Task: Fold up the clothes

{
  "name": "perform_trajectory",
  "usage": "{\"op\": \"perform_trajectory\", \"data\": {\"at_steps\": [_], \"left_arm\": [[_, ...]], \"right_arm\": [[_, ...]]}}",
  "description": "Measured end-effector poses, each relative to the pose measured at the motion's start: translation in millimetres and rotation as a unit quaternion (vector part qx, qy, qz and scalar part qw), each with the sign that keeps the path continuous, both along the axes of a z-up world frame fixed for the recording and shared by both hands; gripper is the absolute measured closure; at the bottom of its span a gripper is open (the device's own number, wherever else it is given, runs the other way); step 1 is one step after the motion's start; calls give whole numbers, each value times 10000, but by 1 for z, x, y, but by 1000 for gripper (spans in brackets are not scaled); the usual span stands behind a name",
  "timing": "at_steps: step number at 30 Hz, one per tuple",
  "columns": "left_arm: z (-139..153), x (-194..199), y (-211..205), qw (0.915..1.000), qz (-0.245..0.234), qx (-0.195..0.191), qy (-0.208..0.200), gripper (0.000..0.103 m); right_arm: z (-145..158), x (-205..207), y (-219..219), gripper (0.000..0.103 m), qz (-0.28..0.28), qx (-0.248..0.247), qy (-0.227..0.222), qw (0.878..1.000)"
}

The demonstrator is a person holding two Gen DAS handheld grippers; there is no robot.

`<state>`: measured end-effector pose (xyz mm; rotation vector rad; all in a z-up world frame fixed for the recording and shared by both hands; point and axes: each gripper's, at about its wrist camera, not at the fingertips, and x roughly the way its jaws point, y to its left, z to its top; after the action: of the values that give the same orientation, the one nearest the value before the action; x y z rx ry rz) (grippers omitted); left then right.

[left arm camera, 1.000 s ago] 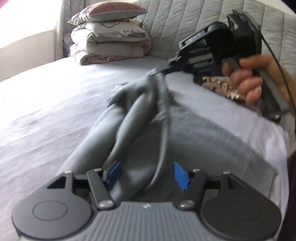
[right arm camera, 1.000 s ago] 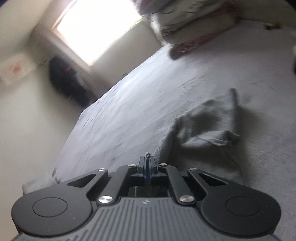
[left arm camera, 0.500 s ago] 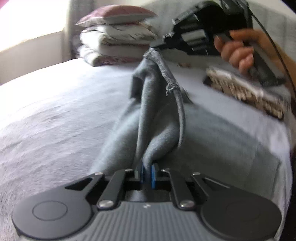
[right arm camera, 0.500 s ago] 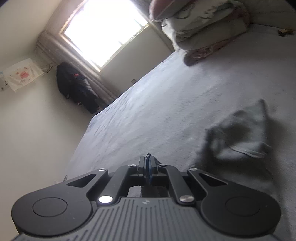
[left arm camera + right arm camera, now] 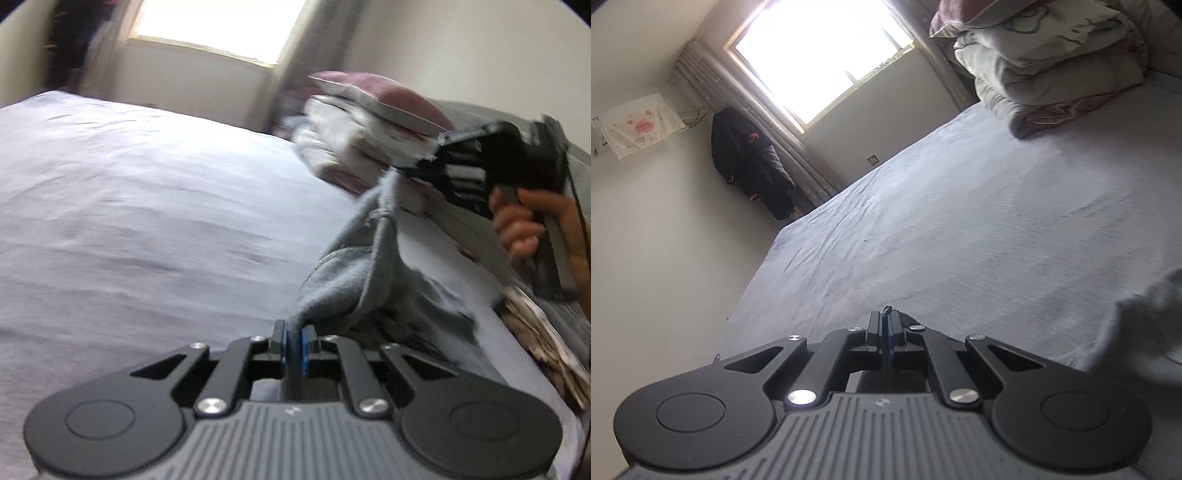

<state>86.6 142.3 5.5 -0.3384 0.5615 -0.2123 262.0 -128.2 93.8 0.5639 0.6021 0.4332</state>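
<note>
Since earlier: left gripper (image 5: pixel 293 338) stood wide open over the grey garment (image 5: pixel 354 280) a second ago — now its jaws are pressed together on a fold of it, and the cloth that lay flat on the bed has come up between the two grippers. View has swung toward the window too.
Left gripper: blue pads almost meeting, a thick pinch of grey cloth caught between them; the fabric runs up and away from the tips to the right.
Right gripper (image 5: pixel 886 334): jaws fully together, a thin dark edge of cloth poking out just past the tips — it has the other end. In the left view it sits ahead and to the right, a hand (image 5: pixel 532 225) round its handle.
Garment: hanging in a bunched, twisted band between the two grips, its lower part draped just right of the left tips; from the right view a loose grey lobe (image 5: pixel 1145 325) shows to the lower right. Blur hides which part of it is which.
Bed (image 5: pixel 147 206): bare pale sheet, ahead and left of both grippers.
Bedding stack (image 5: pixel 1060 62): far ahead, to the right.
Window (image 5: pixel 820 55): beyond the bed's far edge.
Step in hand: as I judge it, lifting the garment by two points to shake it out before any fold.
Next move calls for: drawing the grips apart to take out the twist, then laying the cloth flat on the bare sheet.
</note>
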Motion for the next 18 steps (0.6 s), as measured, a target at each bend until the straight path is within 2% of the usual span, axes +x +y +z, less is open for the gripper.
{"op": "perform_trajectory", "data": {"at_steps": [5, 11, 16, 18], "left_arm": [[-5, 10, 34, 9961, 798, -371, 89, 96], [-3, 11, 56, 9925, 1044, -627, 122, 94], [-10, 13, 53, 9947, 829, -534, 301, 76], [-14, 16, 49, 9960, 694, -400, 386, 61]], "right_arm": [[-8, 21, 39, 99, -16, -195, -148, 9997], [-28, 51, 75, 99, -106, -603, -106, 9981], [-50, 76, 86, 99, -234, -742, 72, 9969], [-57, 85, 87, 99, -297, -748, 131, 9967]]}}
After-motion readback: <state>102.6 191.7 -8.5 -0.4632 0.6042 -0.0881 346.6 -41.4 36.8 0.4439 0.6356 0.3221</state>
